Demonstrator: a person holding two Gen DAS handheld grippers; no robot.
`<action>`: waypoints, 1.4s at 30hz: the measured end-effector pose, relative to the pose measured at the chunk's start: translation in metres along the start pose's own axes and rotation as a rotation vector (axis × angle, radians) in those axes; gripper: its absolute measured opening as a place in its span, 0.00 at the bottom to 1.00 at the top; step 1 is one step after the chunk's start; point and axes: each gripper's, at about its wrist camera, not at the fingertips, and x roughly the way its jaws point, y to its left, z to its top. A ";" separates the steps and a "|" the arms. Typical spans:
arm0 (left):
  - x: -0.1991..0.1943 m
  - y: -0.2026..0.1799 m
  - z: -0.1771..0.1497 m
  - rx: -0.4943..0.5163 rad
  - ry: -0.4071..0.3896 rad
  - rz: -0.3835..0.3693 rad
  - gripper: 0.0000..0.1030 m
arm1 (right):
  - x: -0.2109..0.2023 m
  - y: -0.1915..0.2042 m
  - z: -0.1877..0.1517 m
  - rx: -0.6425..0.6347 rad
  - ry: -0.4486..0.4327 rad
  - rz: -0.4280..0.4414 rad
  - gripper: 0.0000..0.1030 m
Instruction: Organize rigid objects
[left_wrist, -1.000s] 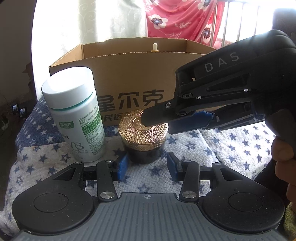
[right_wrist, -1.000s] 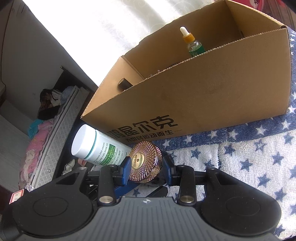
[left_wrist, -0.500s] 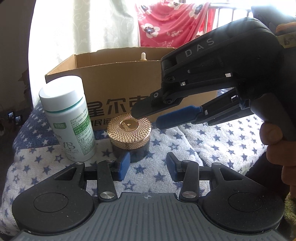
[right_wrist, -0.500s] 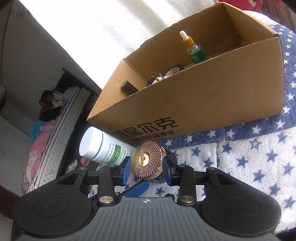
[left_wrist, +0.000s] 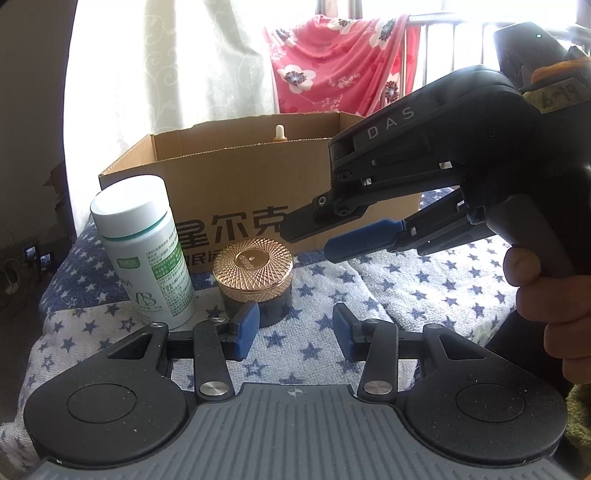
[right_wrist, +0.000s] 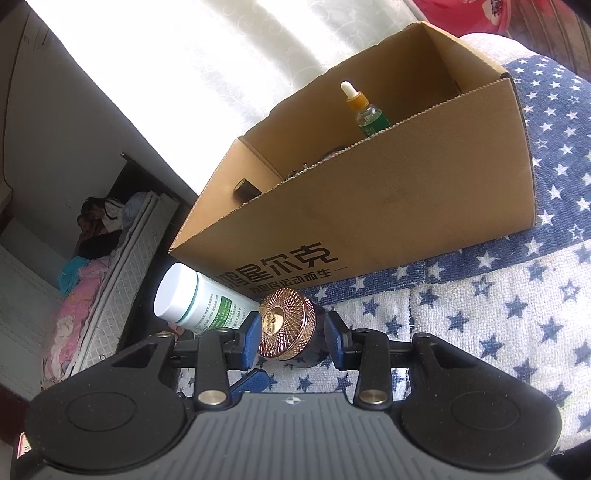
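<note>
The jar (left_wrist: 255, 275) stands on the starred cloth (left_wrist: 424, 295) beside the white bottle (left_wrist: 144, 247), in front of the box (left_wrist: 236, 184). The right gripper (left_wrist: 306, 238) hangs above and right of it, jaws spread and empty. The left gripper (left_wrist: 293, 330) sits just short of it, jaws spread and empty too.

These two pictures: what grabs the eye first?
A jar with a shiny gold lid stands on star-patterned cloth, before an open cardboard box. The right hand-held gripper hovers just above it, jaws apart. A white pill bottle stands beside the jar.
</note>
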 end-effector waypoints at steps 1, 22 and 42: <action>0.000 0.000 -0.001 0.003 -0.001 0.002 0.42 | 0.000 -0.002 -0.001 0.004 -0.002 -0.001 0.39; 0.023 0.013 -0.007 -0.030 -0.041 0.093 0.51 | 0.024 -0.015 -0.006 0.034 0.006 0.039 0.43; 0.035 0.017 -0.002 -0.137 0.022 0.085 0.49 | 0.030 -0.011 -0.008 0.048 0.024 0.045 0.41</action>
